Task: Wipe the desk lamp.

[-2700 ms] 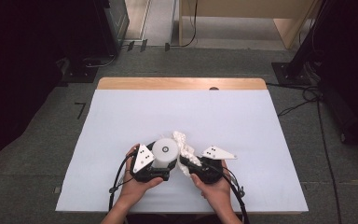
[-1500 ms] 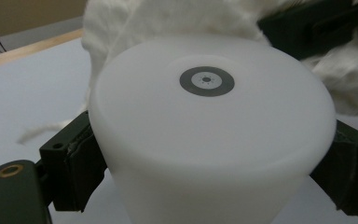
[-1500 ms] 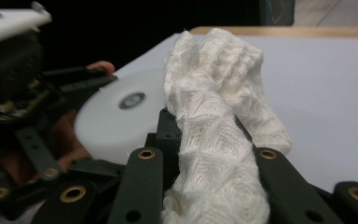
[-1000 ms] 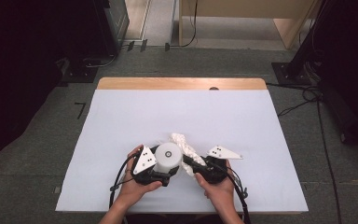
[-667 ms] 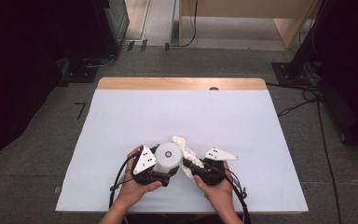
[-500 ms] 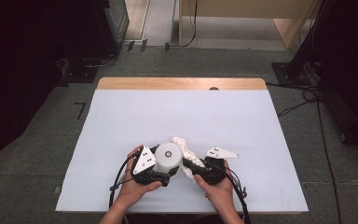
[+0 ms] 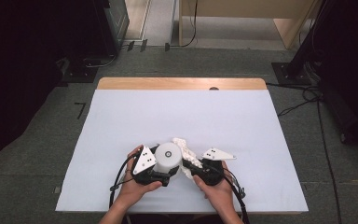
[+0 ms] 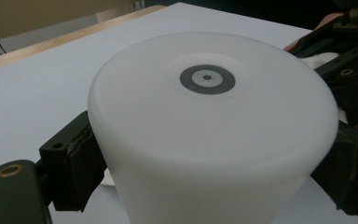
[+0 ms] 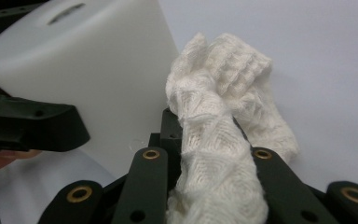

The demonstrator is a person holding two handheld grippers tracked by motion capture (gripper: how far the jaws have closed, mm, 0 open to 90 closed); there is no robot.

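Near the surface's (image 7: 121, 121) near edge, the left gripper (image 7: 161, 173) clamps its jaws on either side of a white canister (image 7: 168, 157) standing upright, round top upward. Just beside it, the right gripper (image 7: 196, 169) pinches a white knitted cloth (image 7: 186, 150). The right gripper view shows the cloth's (image 9: 214, 140) waffle weave, its long axis running away from the jaws, touching the canister's (image 9: 98, 70) wall.
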